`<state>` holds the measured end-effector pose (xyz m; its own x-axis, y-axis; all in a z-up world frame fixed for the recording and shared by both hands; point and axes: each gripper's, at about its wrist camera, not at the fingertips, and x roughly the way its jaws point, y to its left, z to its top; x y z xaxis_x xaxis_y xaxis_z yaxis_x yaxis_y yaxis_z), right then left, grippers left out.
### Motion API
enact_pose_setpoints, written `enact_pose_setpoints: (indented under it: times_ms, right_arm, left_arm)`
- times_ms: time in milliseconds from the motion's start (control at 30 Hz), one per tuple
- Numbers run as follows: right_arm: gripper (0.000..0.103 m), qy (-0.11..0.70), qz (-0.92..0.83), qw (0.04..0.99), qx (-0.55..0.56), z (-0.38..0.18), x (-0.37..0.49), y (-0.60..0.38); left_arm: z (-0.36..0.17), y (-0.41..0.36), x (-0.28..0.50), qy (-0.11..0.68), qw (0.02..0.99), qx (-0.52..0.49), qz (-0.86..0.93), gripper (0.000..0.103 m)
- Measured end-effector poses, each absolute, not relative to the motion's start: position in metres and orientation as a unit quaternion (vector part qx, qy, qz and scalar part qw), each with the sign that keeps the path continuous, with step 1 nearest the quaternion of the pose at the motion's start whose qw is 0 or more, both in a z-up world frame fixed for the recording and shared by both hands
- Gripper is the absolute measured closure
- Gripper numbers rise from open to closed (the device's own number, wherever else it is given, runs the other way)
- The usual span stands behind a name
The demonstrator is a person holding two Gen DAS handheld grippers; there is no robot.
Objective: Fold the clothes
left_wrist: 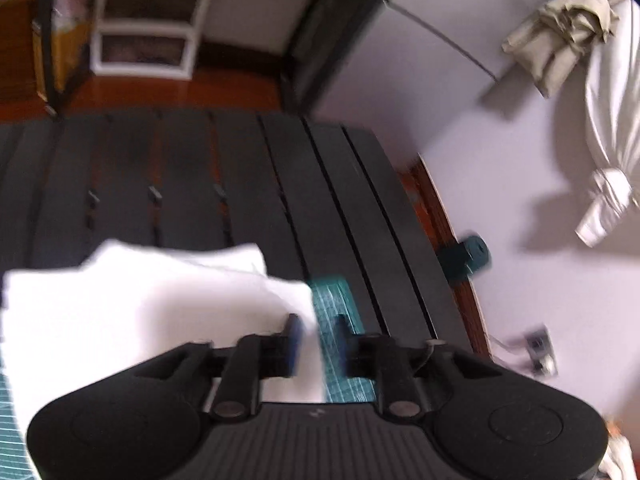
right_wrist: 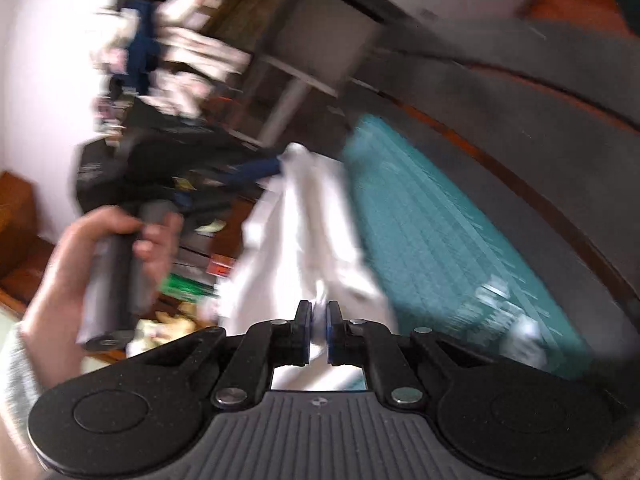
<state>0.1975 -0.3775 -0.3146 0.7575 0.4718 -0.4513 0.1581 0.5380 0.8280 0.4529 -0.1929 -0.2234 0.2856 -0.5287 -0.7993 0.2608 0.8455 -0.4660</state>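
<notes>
A white garment [left_wrist: 152, 312] lies bunched on the teal mat [left_wrist: 332, 296] at the lower left of the left wrist view. My left gripper [left_wrist: 318, 330] stands open over the garment's right edge; the cloth reaches into the gap beside the left finger [left_wrist: 294, 332], while the right finger [left_wrist: 342, 332] is over bare mat. In the right wrist view the same garment [right_wrist: 304, 232] stretches away in a long fold. My right gripper [right_wrist: 319, 320] is shut on its near end. A hand [right_wrist: 100, 256] at the left holds the other gripper's handle, and its tip [right_wrist: 272, 168] is at the cloth's far end.
The mat [right_wrist: 432, 232] lies on a black slatted table [left_wrist: 240, 184] whose right edge meets a pale wall. Beige clothes [left_wrist: 560, 32] and a white garment [left_wrist: 612, 128] hang there. A white shelf unit [left_wrist: 148, 20] stands beyond the table. Cluttered shelves [right_wrist: 172, 52] fill the right wrist view's left.
</notes>
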Motion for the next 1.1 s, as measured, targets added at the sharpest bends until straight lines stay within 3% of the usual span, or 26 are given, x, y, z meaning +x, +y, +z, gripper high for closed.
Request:
enact_pose_setpoints:
  times_ms: [200, 233, 333, 400, 433, 500, 533, 633, 700, 933, 967, 1000, 1033, 1100]
  right_arm:
    - [0.098, 0.280, 0.089, 0.825, 0.483, -0.306, 0.180, -0.383]
    - [0.099, 0.283, 0.082, 0.826, 0.480, -0.306, 0.179, -0.383]
    - [0.095, 0.319, 0.046, 0.819, 0.474, -0.318, 0.181, -0.387]
    - [0.093, 0.302, 0.047, 0.815, 0.492, -0.313, 0.178, -0.392]
    - [0.090, 0.288, 0.059, 0.821, 0.489, -0.306, 0.173, -0.393]
    - [0.056, 0.293, 0.098, 0.813, 0.493, -0.298, 0.168, -0.391]
    - [0.053, 0.304, 0.116, 0.793, 0.516, -0.300, 0.168, -0.390]
    - [0.054, 0.339, 0.123, 0.731, 0.580, -0.318, 0.173, -0.386]
    - [0.058, 0.363, 0.098, 0.705, 0.601, -0.329, 0.178, -0.383]
    - [0.058, 0.343, 0.082, 0.690, 0.632, -0.329, 0.180, -0.374]
    - [0.062, 0.343, 0.081, 0.697, 0.624, -0.326, 0.181, -0.372]
    - [0.086, 0.345, 0.082, 0.705, 0.614, -0.323, 0.184, -0.369]
    - [0.095, 0.345, 0.080, 0.719, 0.598, -0.318, 0.184, -0.369]
    - [0.095, 0.337, 0.074, 0.748, 0.567, -0.305, 0.184, -0.367]
  left_arm:
    - [-0.185, -0.156, 0.426, 0.467, 0.806, -0.197, -0.307, 0.056]
    - [-0.170, -0.143, 0.409, 0.443, 0.820, -0.177, -0.315, 0.055]
    - [-0.145, -0.107, 0.355, 0.384, 0.864, -0.089, -0.313, 0.037]
    - [-0.145, -0.082, 0.315, 0.355, 0.887, -0.030, -0.294, 0.035]
    - [-0.147, -0.070, 0.297, 0.342, 0.895, -0.007, -0.286, 0.035]
    - [-0.157, -0.050, 0.269, 0.329, 0.906, 0.007, -0.266, 0.035]
    - [-0.165, -0.035, 0.250, 0.320, 0.912, 0.001, -0.255, 0.035]
    - [-0.189, -0.018, 0.219, 0.307, 0.924, -0.003, -0.227, 0.035]
    - [-0.205, -0.020, 0.201, 0.304, 0.928, 0.037, -0.210, 0.035]
    - [-0.245, -0.056, 0.173, 0.269, 0.918, 0.204, -0.206, 0.035]
    - [-0.250, -0.060, 0.174, 0.271, 0.919, 0.198, -0.205, 0.035]
    - [-0.253, -0.064, 0.177, 0.274, 0.921, 0.189, -0.205, 0.035]
    - [-0.256, -0.066, 0.180, 0.275, 0.921, 0.184, -0.204, 0.035]
    - [-0.262, -0.071, 0.186, 0.278, 0.922, 0.177, -0.201, 0.035]
